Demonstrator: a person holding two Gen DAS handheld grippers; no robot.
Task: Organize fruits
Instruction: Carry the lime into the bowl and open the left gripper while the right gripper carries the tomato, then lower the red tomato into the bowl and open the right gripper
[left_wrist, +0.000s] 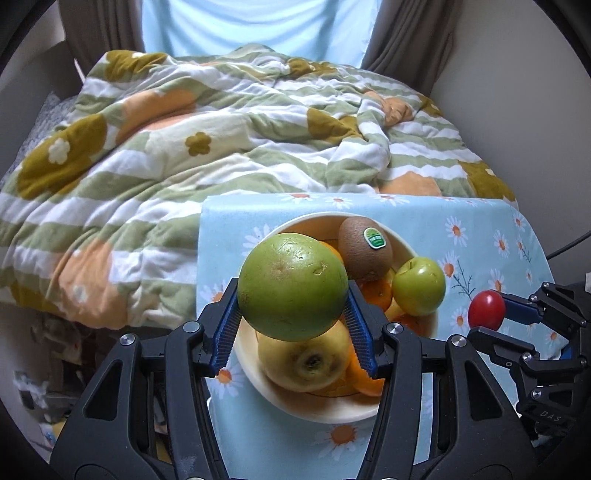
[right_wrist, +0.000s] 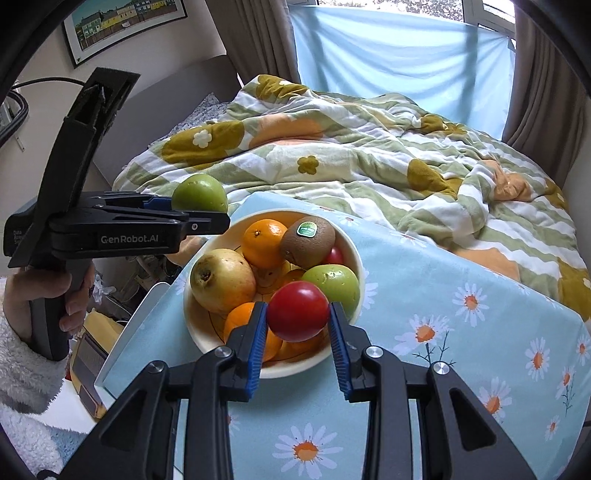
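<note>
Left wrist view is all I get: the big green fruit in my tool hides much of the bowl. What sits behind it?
Observer: A whole orange sits at the back of the bowl, touching the stickered kiwi.
Operator: Is the right tool gripping that red fruit properly?
Observer: Yes, the red fruit is held between both fingers of the right tool, above the bowl's near side.
Operator: Anything red left inside?
Observer: One small red fruit peeks out beside the kiwi.

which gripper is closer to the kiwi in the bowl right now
Left, though not by much. The left gripper, holding a green fruit, hovers above the bowl beside the kiwi; the right gripper, holding a red fruit, sits at the bowl's near rim.
</note>
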